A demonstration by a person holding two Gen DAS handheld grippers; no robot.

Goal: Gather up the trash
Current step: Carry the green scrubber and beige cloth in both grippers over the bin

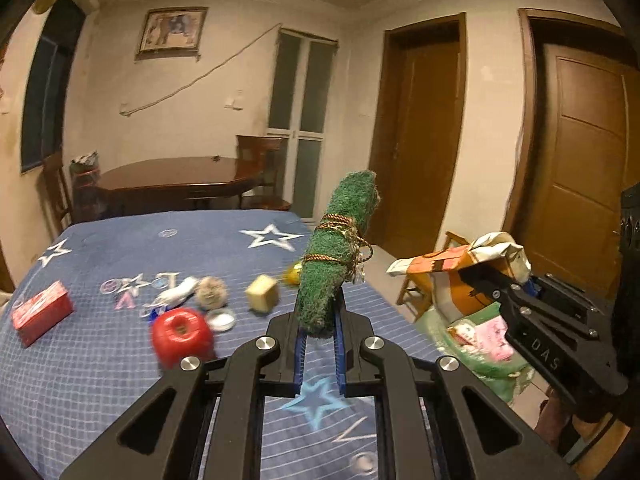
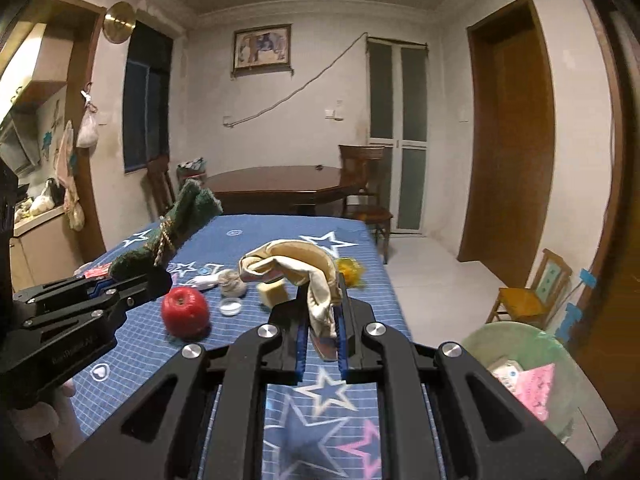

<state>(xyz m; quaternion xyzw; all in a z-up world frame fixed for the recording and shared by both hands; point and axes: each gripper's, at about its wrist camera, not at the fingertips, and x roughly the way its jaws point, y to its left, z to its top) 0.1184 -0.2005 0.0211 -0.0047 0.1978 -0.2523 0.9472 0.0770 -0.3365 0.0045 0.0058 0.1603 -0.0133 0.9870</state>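
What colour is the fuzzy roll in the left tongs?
Dark green fuzzy roll, tied with golden-brown string; clearest in the left wrist view.

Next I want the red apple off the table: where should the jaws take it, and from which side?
Grip the apple across its widest middle, coming from above. It sits upright, stem dimple up, with round sides. A small white dish lies close on its right, so close the jaws front to back, I'd judge.

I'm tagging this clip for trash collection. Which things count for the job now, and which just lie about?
In the job:
left gripper shut on green scouring pad
right gripper shut on crumpled wrapper
green bin

Lying about:
red apple
red box
beige cube
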